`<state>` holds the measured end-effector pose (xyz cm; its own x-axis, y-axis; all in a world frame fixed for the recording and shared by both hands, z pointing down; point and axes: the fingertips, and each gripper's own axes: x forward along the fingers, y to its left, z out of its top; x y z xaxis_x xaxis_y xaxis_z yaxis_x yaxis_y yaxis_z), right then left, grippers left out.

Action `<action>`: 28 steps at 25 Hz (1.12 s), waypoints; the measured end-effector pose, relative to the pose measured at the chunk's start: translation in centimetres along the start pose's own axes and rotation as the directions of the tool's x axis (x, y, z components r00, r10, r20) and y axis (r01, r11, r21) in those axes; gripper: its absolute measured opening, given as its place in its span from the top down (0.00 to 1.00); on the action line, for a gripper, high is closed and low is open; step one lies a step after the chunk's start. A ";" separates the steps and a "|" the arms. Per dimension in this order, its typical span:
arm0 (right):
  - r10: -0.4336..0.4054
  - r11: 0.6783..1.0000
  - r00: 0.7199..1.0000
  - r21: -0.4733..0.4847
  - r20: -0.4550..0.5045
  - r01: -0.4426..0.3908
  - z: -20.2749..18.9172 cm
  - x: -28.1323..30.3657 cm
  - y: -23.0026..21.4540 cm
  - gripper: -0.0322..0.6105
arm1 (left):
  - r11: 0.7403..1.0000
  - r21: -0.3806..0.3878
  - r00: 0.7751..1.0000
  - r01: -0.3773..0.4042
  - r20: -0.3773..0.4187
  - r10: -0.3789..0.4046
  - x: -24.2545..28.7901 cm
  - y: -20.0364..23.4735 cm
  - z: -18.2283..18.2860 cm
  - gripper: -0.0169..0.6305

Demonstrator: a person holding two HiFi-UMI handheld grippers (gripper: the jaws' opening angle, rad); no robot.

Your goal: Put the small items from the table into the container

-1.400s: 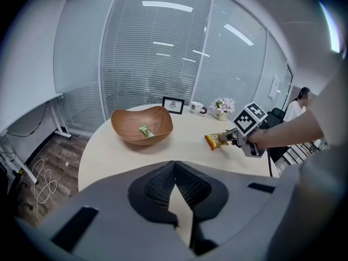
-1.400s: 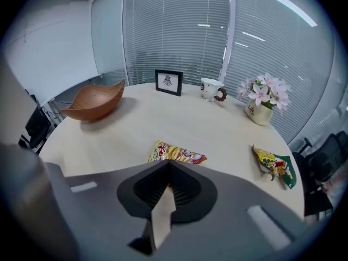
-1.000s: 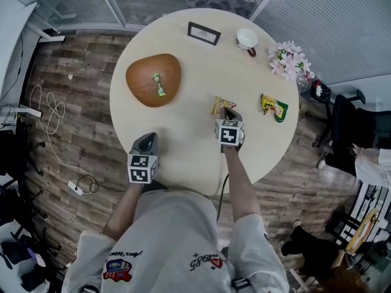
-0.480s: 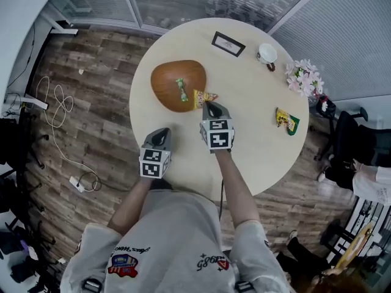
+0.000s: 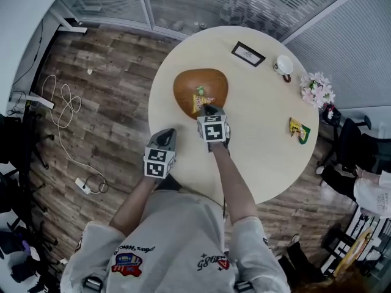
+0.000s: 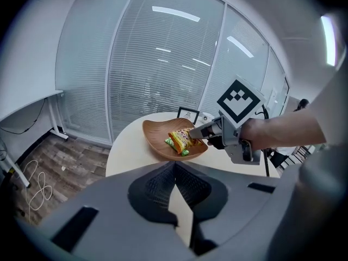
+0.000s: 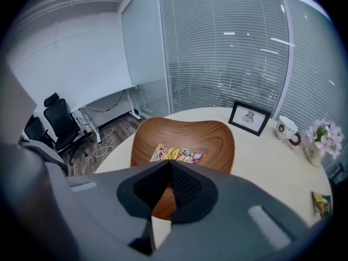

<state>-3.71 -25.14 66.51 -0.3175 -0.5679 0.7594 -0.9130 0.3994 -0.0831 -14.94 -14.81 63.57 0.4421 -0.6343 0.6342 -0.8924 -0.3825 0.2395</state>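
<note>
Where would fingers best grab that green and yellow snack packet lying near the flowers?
Probably by its nearer end, from above at a slant: the packet lies flat on the table, thin, so the fingers should straddle an edge.

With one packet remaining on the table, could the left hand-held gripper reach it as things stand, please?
Probably not: the packet lies near the table's right edge, and the right hand-held gripper and arm, holding the other packet at the bowl, intervene.

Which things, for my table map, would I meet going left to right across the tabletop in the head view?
bowl → frame → mug → flowers. The loose packet overlaps the last two, so it is left out.
</note>
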 end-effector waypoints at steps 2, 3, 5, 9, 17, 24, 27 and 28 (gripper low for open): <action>-0.034 0.999 0.999 0.031 -0.029 0.035 -0.7 0.2 -0.6 0.94 | 1.000 -0.005 1.000 0.006 0.008 -0.006 0.2 0.7 0.5 0.96; -0.052 0.998 0.998 0.044 -0.029 0.053 -0.8 -0.1 -0.8 0.94 | 1.000 -0.009 1.000 0.011 0.014 -0.011 0.3 0.8 0.7 0.96; -0.079 0.995 0.997 0.059 -0.002 0.079 -0.6 -1.1 -1.3 0.94 | 1.000 -0.008 0.999 0.028 0.020 -0.028 0.7 0.7 1.1 0.96; -0.112 0.990 0.992 0.093 0.066 0.106 0.0 -4.1 -2.2 0.94 | 0.997 0.022 0.996 0.080 0.023 -0.081 1.4 -1.1 1.7 0.96; -0.107 0.984 0.949 0.170 0.298 0.057 -2.6 -13.2 -2.7 0.95 | 0.984 0.076 0.986 0.163 0.026 -0.165 3.0 -7.1 2.4 0.96; -0.195 0.951 0.939 0.287 0.285 0.110 -10.2 -17.6 -7.9 0.95 | 0.985 0.108 0.991 0.137 0.001 -0.137 4.4 -12.5 1.1 0.96; -0.181 0.950 0.949 0.297 0.260 0.099 -13.3 -19.1 -10.8 0.95 | 0.989 0.094 0.994 0.112 -0.005 -0.112 4.8 -15.9 0.4 0.96; -0.172 0.951 0.951 0.296 0.258 0.092 -14.0 -19.6 -11.7 0.95 | 0.991 0.082 0.994 0.105 -0.007 -0.105 5.0 -17.1 0.1 0.96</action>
<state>16.76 -8.61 61.63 -0.2108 -0.7944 0.5697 -0.9730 0.1148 -0.2000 2.48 -11.50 62.57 0.5323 -0.5858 0.6112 -0.8307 -0.5007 0.2435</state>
